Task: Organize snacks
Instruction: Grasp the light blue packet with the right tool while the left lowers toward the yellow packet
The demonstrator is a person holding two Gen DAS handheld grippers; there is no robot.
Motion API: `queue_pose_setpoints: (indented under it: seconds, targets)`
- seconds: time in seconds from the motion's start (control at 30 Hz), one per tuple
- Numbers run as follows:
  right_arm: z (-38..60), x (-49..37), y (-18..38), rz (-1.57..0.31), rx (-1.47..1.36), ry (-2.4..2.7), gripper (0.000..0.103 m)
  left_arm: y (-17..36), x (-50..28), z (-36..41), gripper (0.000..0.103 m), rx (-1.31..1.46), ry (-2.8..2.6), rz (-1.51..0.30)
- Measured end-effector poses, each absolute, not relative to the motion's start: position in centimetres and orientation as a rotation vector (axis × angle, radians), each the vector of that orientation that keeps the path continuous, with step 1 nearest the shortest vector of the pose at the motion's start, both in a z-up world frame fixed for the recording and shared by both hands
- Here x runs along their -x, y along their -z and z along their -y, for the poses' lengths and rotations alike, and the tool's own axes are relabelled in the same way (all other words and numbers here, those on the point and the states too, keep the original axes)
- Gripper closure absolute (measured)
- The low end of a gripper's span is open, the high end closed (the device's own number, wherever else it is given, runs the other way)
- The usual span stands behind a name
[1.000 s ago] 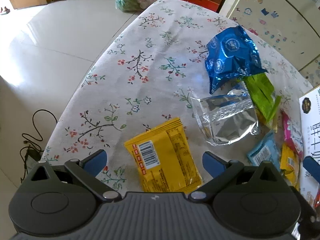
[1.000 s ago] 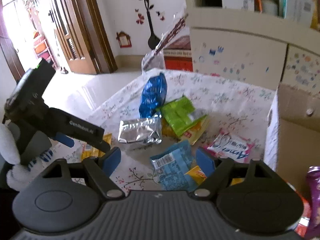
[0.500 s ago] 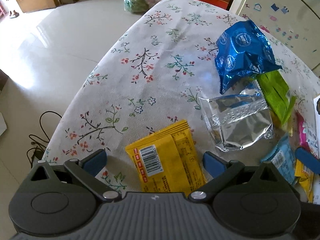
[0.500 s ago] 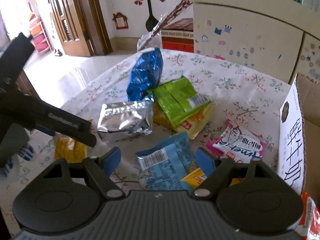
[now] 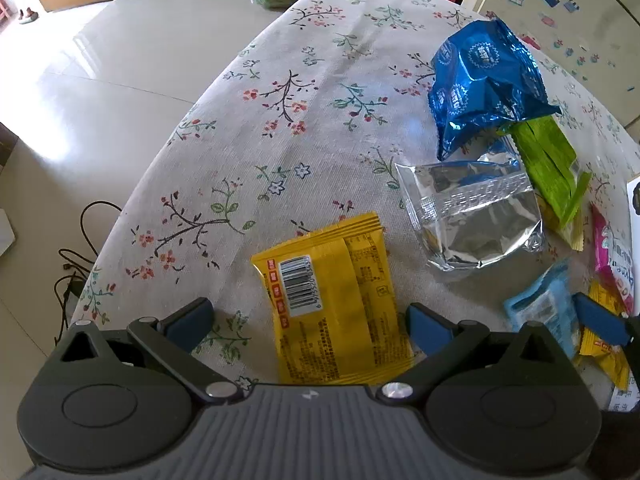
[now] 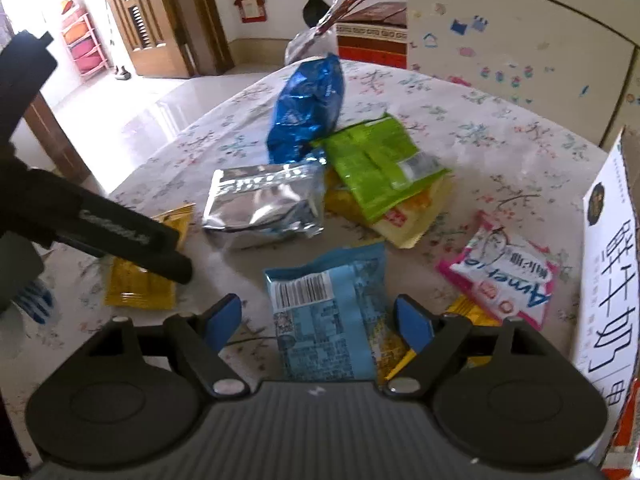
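Snack packets lie on a floral tablecloth [image 5: 320, 80]. My left gripper [image 5: 310, 320] is open, its jaws on either side of a yellow packet [image 5: 336, 304], which also shows in the right wrist view [image 6: 140, 276]. My right gripper [image 6: 318, 320] is open, its jaws on either side of a light blue packet [image 6: 324, 312], seen too in the left wrist view [image 5: 540, 308]. Beyond lie a silver packet [image 6: 264, 204], a blue foil bag [image 6: 308, 108], a green packet [image 6: 380, 160] and a pink packet [image 6: 504, 268].
A cardboard box with a white printed flap [image 6: 608, 264] stands at the table's right. A painted cabinet [image 6: 520, 48] is behind the table. The table's left edge [image 5: 160, 152] drops to a tiled floor with cables [image 5: 76, 264]. The left gripper's arm [image 6: 100, 232] shows at left.
Both grippers have moved down and forward, closer to the table. The yellow packet now lies between the left jaws and the light blue packet between the right jaws. Both stay open.
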State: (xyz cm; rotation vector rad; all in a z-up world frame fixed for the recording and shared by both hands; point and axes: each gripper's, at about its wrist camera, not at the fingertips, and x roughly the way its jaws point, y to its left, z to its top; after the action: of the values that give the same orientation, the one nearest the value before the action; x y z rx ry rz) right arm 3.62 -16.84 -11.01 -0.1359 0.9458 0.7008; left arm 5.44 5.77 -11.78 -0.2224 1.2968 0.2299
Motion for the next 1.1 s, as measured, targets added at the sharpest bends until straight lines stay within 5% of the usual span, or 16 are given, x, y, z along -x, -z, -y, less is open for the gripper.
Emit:
queue_pose_setpoints:
  seconds: [0.2,0.37,0.83,0.9,1.07,1.1]
  targets:
    - [16.9,-3.4,11.3,-0.925,0.137,-0.677,0.018,11.7,-4.9,-5.6,0.0,0.224,-0.244,-1.284]
    - [15.7,-2.5,11.9,-0.909,0.233,-0.672,0.001,11.5,-4.8,-5.4,0.0,0.22,-0.245,-1.28]
    - [15.4,-2.3,12.1,-0.907,0.289,-0.679,0.001,11.4,-4.7,-5.2,0.0,0.218,-0.227,-1.275]
    - [15.4,-2.2,12.0,-0.905,0.281,-0.676,0.004,11.3,-4.7,-5.0,0.002,0.206,-0.216,-1.273]
    - [15.8,-2.7,11.1,-0.891,0.248,-0.661,0.043,10.3,-4.6,-3.8,0.022,0.185,-0.156,-1.242]
    - [15.9,-2.8,11.0,-0.894,0.241,-0.66,0.044,10.2,-4.6,-3.7,0.024,0.188,-0.156,-1.24]
